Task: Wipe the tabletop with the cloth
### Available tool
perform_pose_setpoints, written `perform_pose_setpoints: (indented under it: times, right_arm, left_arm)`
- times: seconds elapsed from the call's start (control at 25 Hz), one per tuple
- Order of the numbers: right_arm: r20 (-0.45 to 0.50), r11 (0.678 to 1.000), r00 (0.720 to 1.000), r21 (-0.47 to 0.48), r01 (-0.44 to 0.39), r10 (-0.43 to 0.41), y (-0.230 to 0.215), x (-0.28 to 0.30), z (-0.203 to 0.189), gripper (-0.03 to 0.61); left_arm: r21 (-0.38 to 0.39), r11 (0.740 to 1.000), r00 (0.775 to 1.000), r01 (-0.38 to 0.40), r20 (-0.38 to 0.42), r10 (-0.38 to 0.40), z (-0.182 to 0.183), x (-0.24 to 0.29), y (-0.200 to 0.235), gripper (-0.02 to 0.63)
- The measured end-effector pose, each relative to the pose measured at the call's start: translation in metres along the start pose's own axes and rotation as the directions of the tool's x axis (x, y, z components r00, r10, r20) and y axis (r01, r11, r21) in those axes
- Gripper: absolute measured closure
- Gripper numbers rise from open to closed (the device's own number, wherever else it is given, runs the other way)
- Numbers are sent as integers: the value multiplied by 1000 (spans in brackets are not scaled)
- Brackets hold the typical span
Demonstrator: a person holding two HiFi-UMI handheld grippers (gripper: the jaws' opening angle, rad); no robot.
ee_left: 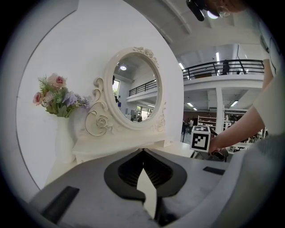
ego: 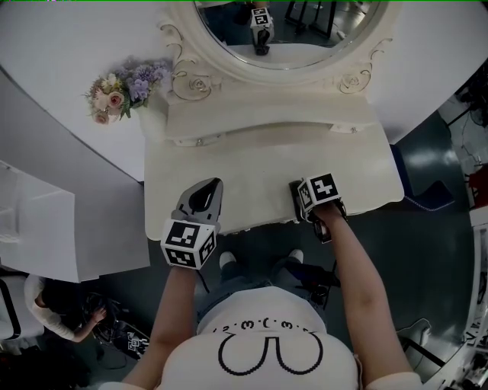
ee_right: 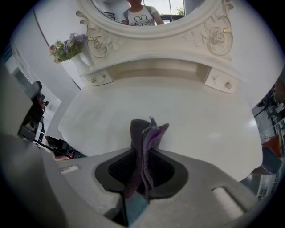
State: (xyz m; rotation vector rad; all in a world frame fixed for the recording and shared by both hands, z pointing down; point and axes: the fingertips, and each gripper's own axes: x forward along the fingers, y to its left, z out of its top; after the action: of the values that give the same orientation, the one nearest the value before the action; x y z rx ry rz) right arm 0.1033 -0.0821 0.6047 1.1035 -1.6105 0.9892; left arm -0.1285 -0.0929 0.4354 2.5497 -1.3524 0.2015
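White dressing-table tabletop [ego: 259, 190] under an oval mirror [ego: 290, 23], flowers [ego: 122, 87] at its back left corner, grey floor around it. My right gripper [ee_right: 143, 167] is clamped on the purple-grey cloth [ee_right: 144, 136], which sticks out of the jaws over the table's near edge. My left gripper [ee_left: 143, 176] is closed on nothing, over the near left. I judge the wiping hardly started, with nearly the whole top left to do

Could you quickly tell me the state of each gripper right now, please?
Left gripper: closed, holding nothing.
Right gripper: closed on the cloth.
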Motion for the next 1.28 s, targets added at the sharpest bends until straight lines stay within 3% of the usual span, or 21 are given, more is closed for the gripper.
perform_pose_setpoints:
  times: [0.68,1.28]
  right_arm:
    - [-9,985,989,-88,-150,150,139,28,31,494]
    - [-25,977,977,-26,-213,212,228,43,37,494]
  left_arm:
    - [-49,993,994,-105,-2,105,-16,-39,61,615]
    - [-120,968,975,-221,0,223,-36,-76,116,615]
